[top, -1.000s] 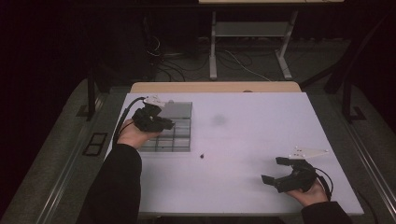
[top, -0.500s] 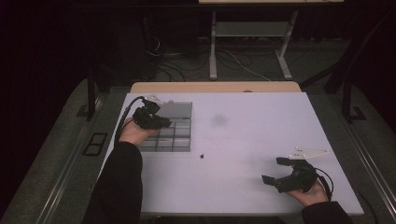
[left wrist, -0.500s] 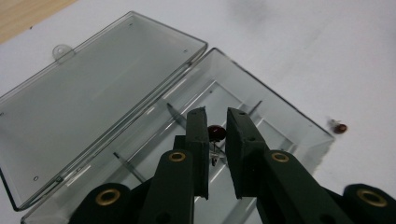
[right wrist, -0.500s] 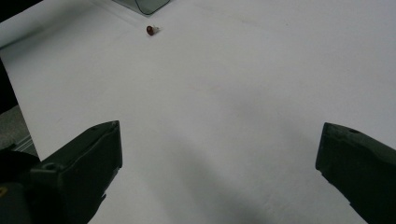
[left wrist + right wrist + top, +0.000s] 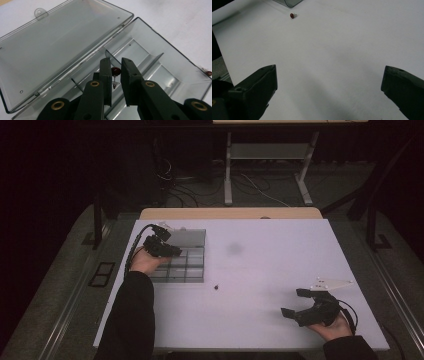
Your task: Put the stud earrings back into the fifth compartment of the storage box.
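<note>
A clear plastic compartment box (image 5: 192, 270) lies open at the table's far left, its lid (image 5: 57, 47) folded flat behind it. My left gripper (image 5: 176, 252) hovers over the box. In the left gripper view its jaws (image 5: 116, 62) stand almost together, shut on a small red part with thin metal legs (image 5: 115, 71), just above a compartment by the hinge. A second small red part (image 5: 216, 287) lies loose on the table right of the box (image 5: 292, 15). My right gripper (image 5: 292, 302) rests open near the front right, nothing between its jaws (image 5: 329, 75).
The white table top (image 5: 260, 270) stretches wide between the two hands. A white three-cornered plate (image 5: 330, 283) sits on the right gripper. A wooden table edge (image 5: 230, 213) runs behind, with desk legs and cables on the dark floor beyond.
My left gripper has sunk a little toward the box and shifted slightly left, still shut on the red part. The right hand has kept still.
</note>
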{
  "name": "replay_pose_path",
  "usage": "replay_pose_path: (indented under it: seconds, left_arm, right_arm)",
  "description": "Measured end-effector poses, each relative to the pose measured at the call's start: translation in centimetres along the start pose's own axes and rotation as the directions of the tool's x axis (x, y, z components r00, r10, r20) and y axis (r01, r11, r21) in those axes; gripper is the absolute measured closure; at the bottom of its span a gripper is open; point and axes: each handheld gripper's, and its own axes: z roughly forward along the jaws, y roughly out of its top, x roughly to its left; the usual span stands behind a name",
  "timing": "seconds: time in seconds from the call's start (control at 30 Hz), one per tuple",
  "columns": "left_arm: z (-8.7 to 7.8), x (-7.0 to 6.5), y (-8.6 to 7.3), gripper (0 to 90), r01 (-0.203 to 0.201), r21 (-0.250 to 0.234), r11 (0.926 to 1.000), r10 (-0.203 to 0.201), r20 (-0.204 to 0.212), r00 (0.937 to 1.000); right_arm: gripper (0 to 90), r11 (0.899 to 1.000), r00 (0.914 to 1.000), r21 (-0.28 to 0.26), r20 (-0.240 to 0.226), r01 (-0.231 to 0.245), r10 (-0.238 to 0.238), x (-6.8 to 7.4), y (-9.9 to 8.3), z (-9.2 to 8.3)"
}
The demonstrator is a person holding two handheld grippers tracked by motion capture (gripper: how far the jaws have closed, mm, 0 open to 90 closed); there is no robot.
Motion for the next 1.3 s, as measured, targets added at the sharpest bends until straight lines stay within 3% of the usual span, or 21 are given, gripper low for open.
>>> replay_pose_path:
  seconds: [0.43, 0.87, 1.3]
  left_arm:
    - [1.3, 0.7, -0.4, 75.8, 0.050, 0.039, 0.9980, -0.051, 0.011, 0.9986]
    - [-1.7, -0.7, -0.1, 56.0, 0.024, -0.022, 0.9995, -0.024, 0.000, 0.9997]
    - [-4.3, -3.7, 0.6, 39.7, -0.024, -0.073, 0.9971, 0.025, 0.010, 0.9996]
  right_arm:
    - [0.3, 1.000, 1.0000, 0.003, -0.003, 0.002, -0.002, -0.1, 0.0, 0.0]
    - [0.3, 1.000, 1.0000, 0.003, -0.002, -0.002, 0.002, 0.0, -0.1, -0.1]
    - [0.3, 1.000, 1.0000, 0.000, 0.001, 0.001, -0.001, 0.0, 0.0, 0.0]
